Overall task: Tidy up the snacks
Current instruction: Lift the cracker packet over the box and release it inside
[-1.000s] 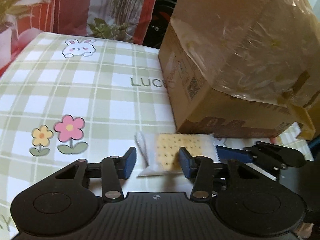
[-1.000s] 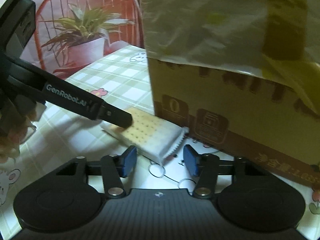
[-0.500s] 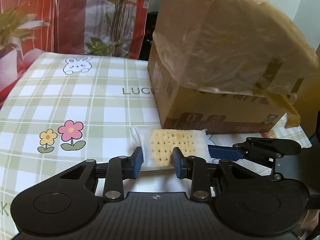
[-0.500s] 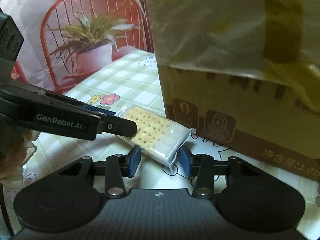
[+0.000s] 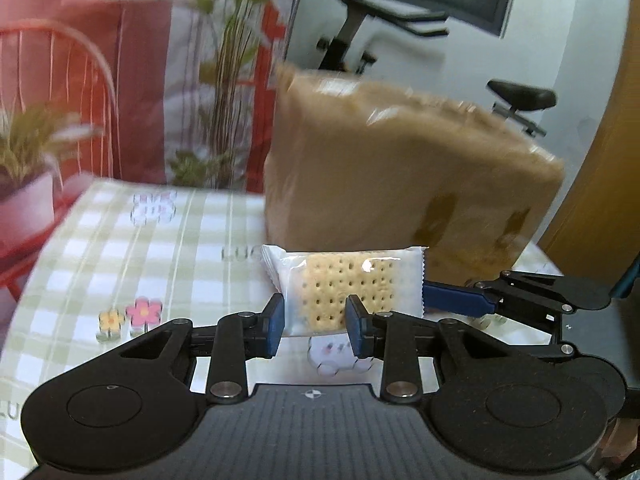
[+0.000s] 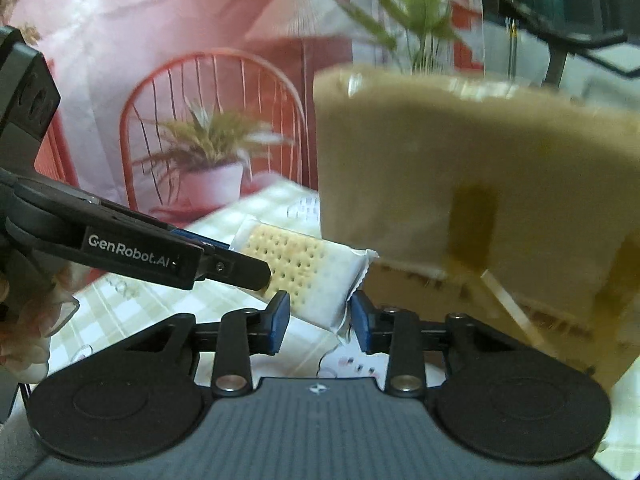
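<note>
Both tools hold one cracker packet above the surface

Our left tool and right tool each pinch an end of the white plastic-wrapped square cracker packet, lifted beside the brown cardboard box over the green checked surface. Pulling unevenly could snap the cracker or slip the slick wrapper free.

Glossy clear-and-white plastic wrapper over matt, pitted cracker; brown cardboard box under shiny film; matt black plastic gripper bodies, blue pads.
</note>
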